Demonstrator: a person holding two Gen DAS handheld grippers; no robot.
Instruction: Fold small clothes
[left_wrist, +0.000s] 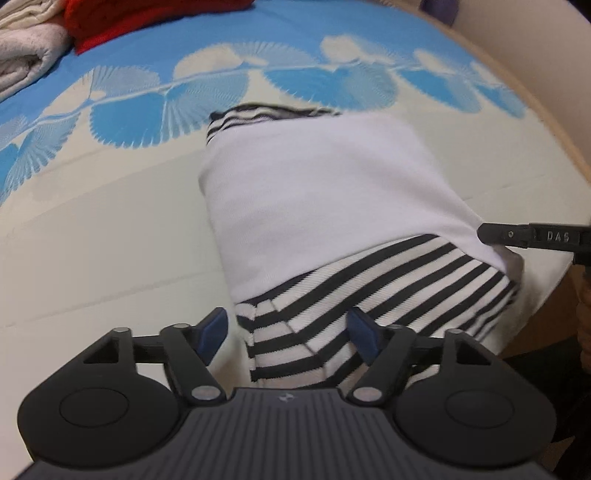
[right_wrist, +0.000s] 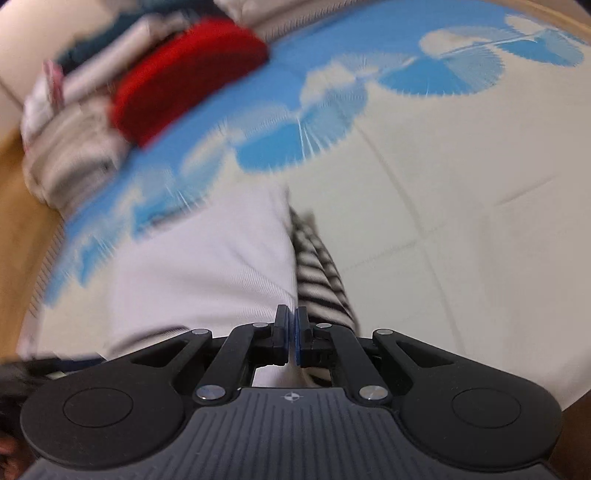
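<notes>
A: While the left gripper (left_wrist: 286, 334) hangs over the near end of the garment, how do its jaws stand?

B: Spread wide. The blue pads (left_wrist: 213, 328) sit on either side of the striped fabric without pressing on it, so nothing is gripped there.

A: And the garment itself?

B: It is a small black-and-white striped garment (left_wrist: 369, 291) with a plain white panel (left_wrist: 317, 199) folded over its middle. It lies on a cream and blue bedsheet (left_wrist: 110, 229) printed with fan-shaped motifs, near the sheet's right edge in the left wrist view. Stripes show both beyond the white panel and at the near end.

A: What about the right gripper (right_wrist: 291, 338)?

B: Clenched tight: in its own view the two pads meet with almost no gap. In the left wrist view its black finger (left_wrist: 517, 236) comes in from the right and reaches the corner of the white panel. The cloth puckers a little there, so it seems to pinch that corner, though the right wrist view is too blurred to confirm it.

A: Any writing?

B: The letters "DAS" are stamped on that black finger. A small round emblem marks each gripper body, too small to read.

A: Anything else on the bed?

B: A red folded cloth (left_wrist: 122, 22) and pale folded towels (left_wrist: 26, 55) sit at the far left corner, well apart from the garment.
</notes>
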